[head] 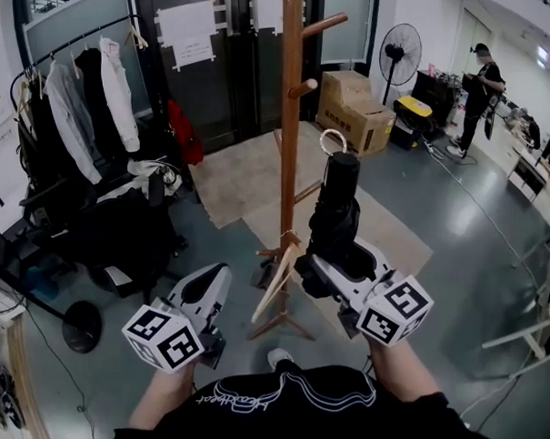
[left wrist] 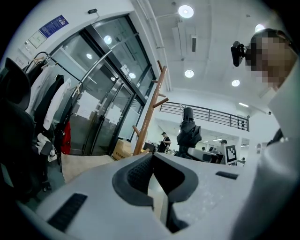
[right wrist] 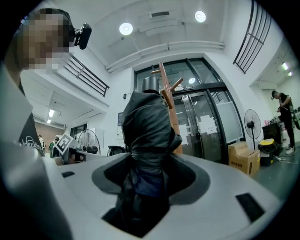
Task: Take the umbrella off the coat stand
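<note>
The right tongs (head: 324,262) are clamped on the black folded umbrella (head: 336,202), just beside the wooden coat stand (head: 292,122). The left tongs (head: 212,285) are together, empty.

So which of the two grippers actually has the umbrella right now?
The right gripper: its jaws are clamped on the folded black umbrella, just right of the coat stand. The left gripper has its jaws together with nothing between them.
</note>
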`<state>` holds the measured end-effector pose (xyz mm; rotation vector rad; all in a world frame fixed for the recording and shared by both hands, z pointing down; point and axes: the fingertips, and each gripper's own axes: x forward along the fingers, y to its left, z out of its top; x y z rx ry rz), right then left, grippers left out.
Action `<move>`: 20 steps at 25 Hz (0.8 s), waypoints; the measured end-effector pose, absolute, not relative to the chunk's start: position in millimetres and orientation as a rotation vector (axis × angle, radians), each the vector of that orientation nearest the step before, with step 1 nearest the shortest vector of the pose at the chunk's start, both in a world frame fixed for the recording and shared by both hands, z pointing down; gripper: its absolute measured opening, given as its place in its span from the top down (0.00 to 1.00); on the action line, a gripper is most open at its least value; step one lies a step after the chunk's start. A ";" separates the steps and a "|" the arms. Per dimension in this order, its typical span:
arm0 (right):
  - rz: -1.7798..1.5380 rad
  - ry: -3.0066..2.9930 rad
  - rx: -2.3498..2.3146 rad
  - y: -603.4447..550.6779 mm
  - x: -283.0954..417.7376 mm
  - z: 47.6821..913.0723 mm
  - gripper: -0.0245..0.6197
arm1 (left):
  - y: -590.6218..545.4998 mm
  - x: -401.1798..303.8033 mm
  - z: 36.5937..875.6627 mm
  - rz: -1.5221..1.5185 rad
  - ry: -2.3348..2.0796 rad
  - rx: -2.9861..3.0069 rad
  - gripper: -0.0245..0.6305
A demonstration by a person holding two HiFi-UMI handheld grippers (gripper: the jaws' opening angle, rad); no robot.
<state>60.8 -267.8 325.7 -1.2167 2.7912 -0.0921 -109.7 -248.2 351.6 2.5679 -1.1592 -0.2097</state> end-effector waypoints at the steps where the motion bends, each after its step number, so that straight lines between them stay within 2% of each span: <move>1: -0.110 2.794 -1.220 -264.7 61.6 330.3 0.58 | -246.1 -107.8 351.9 -0.206 -1.151 2.575 0.95; 11: -0.220 2.830 -1.233 -230.0 59.0 378.1 0.58 | -220.8 -103.2 369.7 -0.203 -1.111 2.604 0.95; 20: -0.289 2.840 -1.234 -221.9 59.6 383.9 0.58 | -217.6 -95.6 370.2 -0.188 -1.079 2.580 0.95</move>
